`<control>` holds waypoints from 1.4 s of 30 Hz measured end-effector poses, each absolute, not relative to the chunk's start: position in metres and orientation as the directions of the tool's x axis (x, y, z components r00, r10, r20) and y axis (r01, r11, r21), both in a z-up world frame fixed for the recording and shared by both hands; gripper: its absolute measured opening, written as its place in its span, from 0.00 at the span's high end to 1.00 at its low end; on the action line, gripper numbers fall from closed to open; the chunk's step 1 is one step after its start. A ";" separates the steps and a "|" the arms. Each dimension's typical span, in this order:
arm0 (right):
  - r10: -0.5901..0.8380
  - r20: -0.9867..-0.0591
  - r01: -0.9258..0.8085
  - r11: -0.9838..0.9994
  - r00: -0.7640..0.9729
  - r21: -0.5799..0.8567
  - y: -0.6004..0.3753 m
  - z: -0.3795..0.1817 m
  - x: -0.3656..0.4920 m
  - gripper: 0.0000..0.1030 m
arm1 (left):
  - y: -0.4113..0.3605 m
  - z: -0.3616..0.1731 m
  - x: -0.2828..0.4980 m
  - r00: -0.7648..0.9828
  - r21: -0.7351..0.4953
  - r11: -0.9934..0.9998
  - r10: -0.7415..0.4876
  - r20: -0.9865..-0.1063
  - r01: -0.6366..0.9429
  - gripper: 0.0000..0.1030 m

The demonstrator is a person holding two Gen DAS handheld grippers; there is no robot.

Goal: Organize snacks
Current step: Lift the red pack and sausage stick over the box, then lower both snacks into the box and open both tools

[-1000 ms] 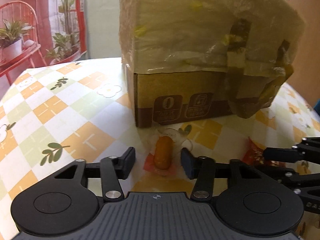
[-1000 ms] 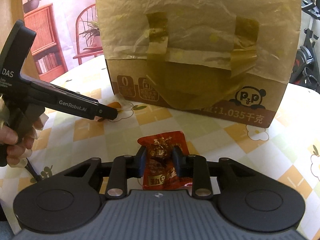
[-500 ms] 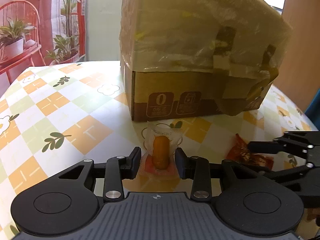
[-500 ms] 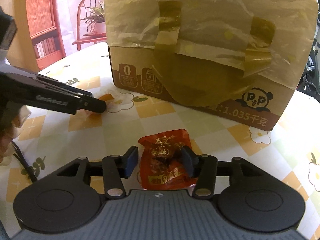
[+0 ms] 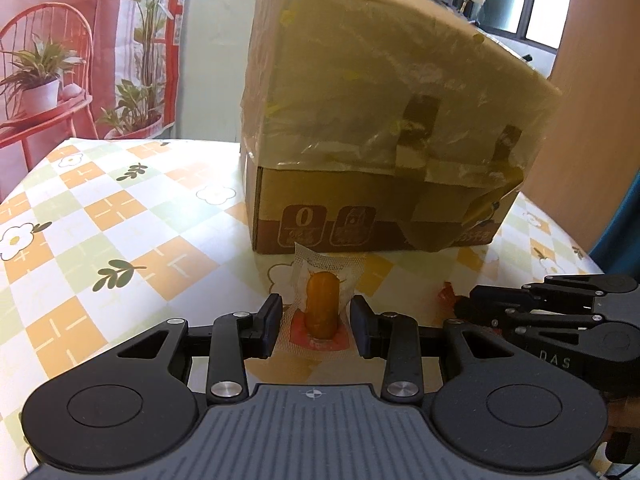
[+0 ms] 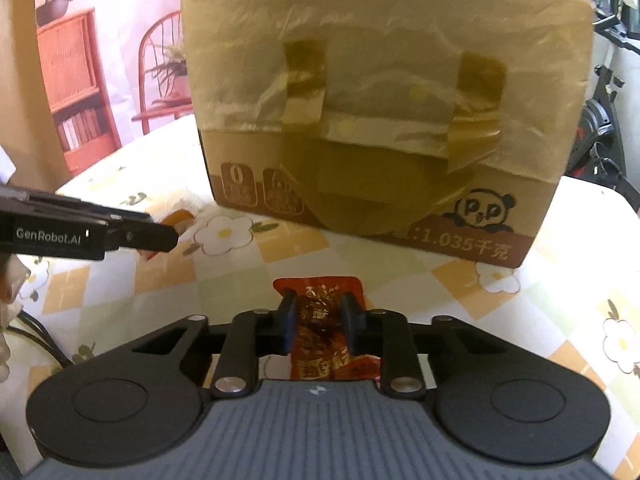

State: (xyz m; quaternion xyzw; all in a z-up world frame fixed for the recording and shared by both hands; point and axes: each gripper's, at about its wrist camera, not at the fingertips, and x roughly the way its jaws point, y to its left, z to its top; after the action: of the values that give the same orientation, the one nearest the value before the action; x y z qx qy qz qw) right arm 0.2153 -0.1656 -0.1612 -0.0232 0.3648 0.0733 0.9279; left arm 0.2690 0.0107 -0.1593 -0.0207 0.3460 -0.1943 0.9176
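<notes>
A clear-wrapped orange sausage snack [image 5: 322, 308] stands upright between the pads of my left gripper [image 5: 316, 314], which is shut on its wrapper just above the tablecloth. A red snack packet [image 6: 320, 292] is pinched between the pads of my right gripper [image 6: 318, 316]; its jaws are closing on it and the packet bulges between them. In the left wrist view the right gripper [image 5: 464, 304] reaches in from the right, with a red corner of that packet [image 5: 446, 292] at its tip. The left gripper [image 6: 160, 236] shows side-on at the left of the right wrist view.
A tall cardboard box [image 6: 380, 100] wrapped in plastic film and tape stands just behind both snacks. The table has a checked floral cloth [image 5: 100, 220]. A red chair and potted plants [image 5: 36, 80] stand beyond the far left edge.
The left jaws narrowed onto the sausage packet and raised it a little. The right jaws spread wider around the red packet, then came together and now pinch it.
</notes>
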 end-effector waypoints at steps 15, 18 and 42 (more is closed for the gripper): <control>0.120 -0.623 -0.115 0.992 0.773 0.048 -0.179 -0.136 0.198 0.99 | 0.003 -0.142 0.255 0.699 -0.181 0.910 -0.405 -0.589 0.374 0.62; 0.119 -0.603 -0.108 0.993 0.789 0.056 -0.184 -0.127 0.195 0.99 | 0.002 -0.133 0.253 0.709 -0.181 0.906 -0.413 -0.571 0.382 0.62; 0.116 -0.265 -0.141 0.987 0.957 -0.076 -0.205 0.022 0.254 0.99 | -0.043 0.002 0.339 0.818 -0.127 0.885 -0.464 -0.341 0.449 0.62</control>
State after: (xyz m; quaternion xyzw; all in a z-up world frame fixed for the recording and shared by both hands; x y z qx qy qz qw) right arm 0.2542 -0.2046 0.0223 -0.0471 0.1311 0.0649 0.9881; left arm 0.3386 -0.0434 0.0017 -0.0207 0.1840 -0.2393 0.9531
